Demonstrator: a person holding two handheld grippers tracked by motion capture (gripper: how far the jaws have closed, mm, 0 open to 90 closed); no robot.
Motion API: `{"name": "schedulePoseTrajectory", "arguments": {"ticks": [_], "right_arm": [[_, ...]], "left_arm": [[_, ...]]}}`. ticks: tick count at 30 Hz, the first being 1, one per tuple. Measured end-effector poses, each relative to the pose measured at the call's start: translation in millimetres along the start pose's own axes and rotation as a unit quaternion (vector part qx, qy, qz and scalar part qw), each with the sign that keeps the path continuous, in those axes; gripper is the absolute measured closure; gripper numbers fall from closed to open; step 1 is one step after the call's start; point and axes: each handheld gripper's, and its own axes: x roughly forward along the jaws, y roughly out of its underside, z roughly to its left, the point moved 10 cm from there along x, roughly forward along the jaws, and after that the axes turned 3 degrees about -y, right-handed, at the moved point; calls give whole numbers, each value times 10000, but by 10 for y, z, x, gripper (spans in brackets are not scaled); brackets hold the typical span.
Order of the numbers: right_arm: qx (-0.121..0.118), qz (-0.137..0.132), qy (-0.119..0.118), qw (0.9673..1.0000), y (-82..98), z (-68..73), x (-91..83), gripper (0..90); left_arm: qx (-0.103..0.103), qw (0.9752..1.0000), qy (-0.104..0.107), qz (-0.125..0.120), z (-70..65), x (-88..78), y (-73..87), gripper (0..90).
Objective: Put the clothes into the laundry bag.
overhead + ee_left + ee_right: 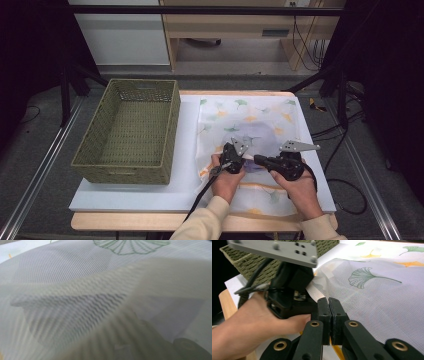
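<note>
1. Right gripper (328,301), closest to the lens in the right gripper view: its two black jaws are pressed flat together at the near edge of the mesh bag (382,300). Whether any fabric is caught between them can't be told from that view.
2. High view: right hand (299,192) holds the right gripper (260,160) pointing left, tips at the near-middle of the mesh bag (247,120), grey plate on top.
3. Left hand (227,180) holds the left gripper (231,151) just beside it, pointing far, tips on the same near part of the bag. The two grippers are near each other, almost meeting.
4. Left gripper view: blurred white mesh (75,290) lies draped right over the lens, a green ginkgo leaf print at the far edge. Jaws are veiled by fabric, so open or closed can't be told.
5. Right gripper view: left gripper (292,287) body and left hand (249,325) sit at left, nose pushed into the bag's folded edge.
6. Bag: white, see-through, green and orange ginkgo prints, a purplish thing (255,132) showing dimly through it; spread on the right half of the white table top (130,195).
7. Woven green basket (131,129) sits on the left half, beside the bag, apart from it.
</note>
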Motion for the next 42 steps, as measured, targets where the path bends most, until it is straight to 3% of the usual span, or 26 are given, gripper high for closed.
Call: {"name": "schedulePoseTrajectory", "arguments": {"ticks": [7,11,19,23,28,30,33,37,39,42], "right_arm": [[30,-56,-12,10000,-5,8,-26,888],[-21,-31,-10,10000,-3,31,-20,887],[-52,11,-18,10000,28,26,-21,888],[-29,9,24,10000,43,11,-63,888],[8,-25,21,10000,43,-15,-76,888],[12,-39,8,10000,39,-15,-79,887],[29,-47,-13,10000,34,-6,-77,888],[51,-46,-27,10000,35,8,-73,887],[26,-61,-51,10000,29,14,-73,888],[4,-53,-88,9999,24,37,-73,888]], "left_arm": [[85,9996,284,-24,-93,-187,57,899],[172,9992,329,-126,-106,-324,58,900],[95,9980,547,-309,-127,-649,152,899],[386,9971,485,-443,-117,-887,166,895],[806,9940,377,-633,-75,-1087,155,789],[842,9935,380,-669,-69,-1103,150,763],[901,9925,346,-746,-23,-1078,121,619],[977,9916,366,-764,9,-999,94,514],[1144,9902,270,-752,31,-945,84,480],[1093,9910,291,-711,43,-856,75,451]]}}
